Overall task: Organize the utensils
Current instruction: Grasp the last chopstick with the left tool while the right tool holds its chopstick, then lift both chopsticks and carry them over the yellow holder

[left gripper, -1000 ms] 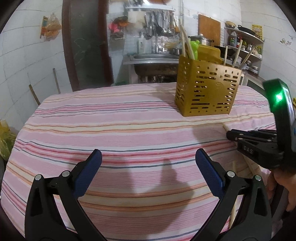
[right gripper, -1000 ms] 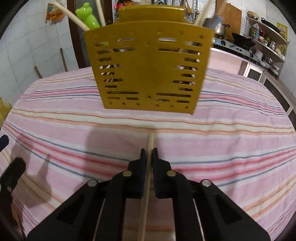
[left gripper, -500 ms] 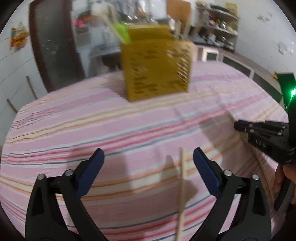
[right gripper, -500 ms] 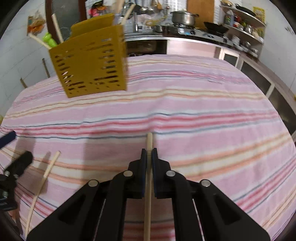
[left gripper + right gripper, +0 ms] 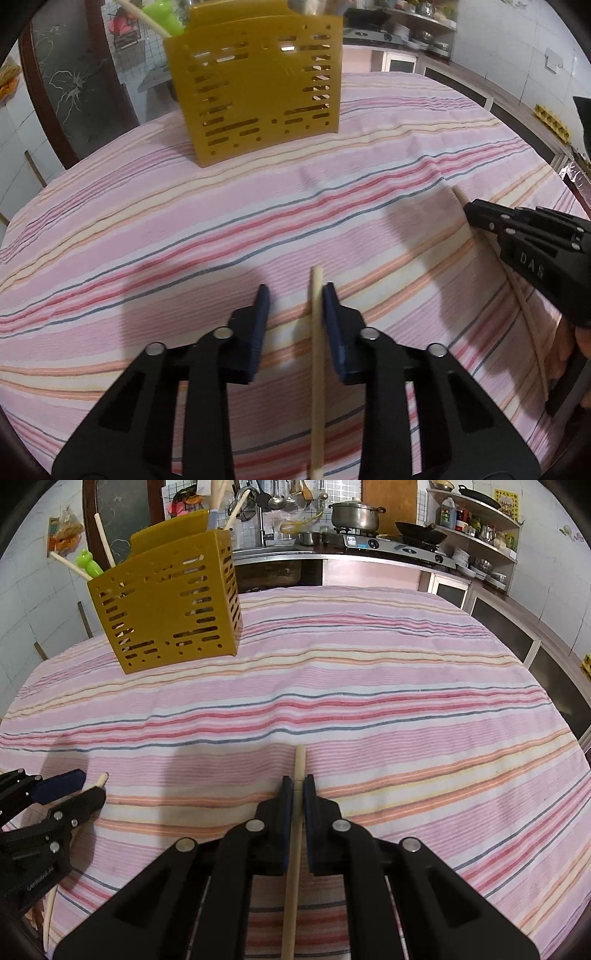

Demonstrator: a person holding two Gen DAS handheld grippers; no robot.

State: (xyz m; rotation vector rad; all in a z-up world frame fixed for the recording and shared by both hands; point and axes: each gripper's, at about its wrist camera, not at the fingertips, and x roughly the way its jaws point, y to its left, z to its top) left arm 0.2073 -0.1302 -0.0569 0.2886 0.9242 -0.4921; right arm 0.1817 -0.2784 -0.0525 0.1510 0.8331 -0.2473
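Two chopsticks: one [image 5: 295, 834] clamped in the right gripper [image 5: 298, 786], another [image 5: 317, 354] between the half-open left gripper [image 5: 295, 299] (touching its right pad).

Two loose chopsticks [image 5: 317, 354] [image 5: 294, 853]; one yellow holder [image 5: 166, 607]; two claws [image 5: 295, 317] [image 5: 299, 786].

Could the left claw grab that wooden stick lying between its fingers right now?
Probably yes. The left claw is open, with the chopstick already lying between its fingers, close against the right one. Nothing else on the striped tablecloth blocks it.
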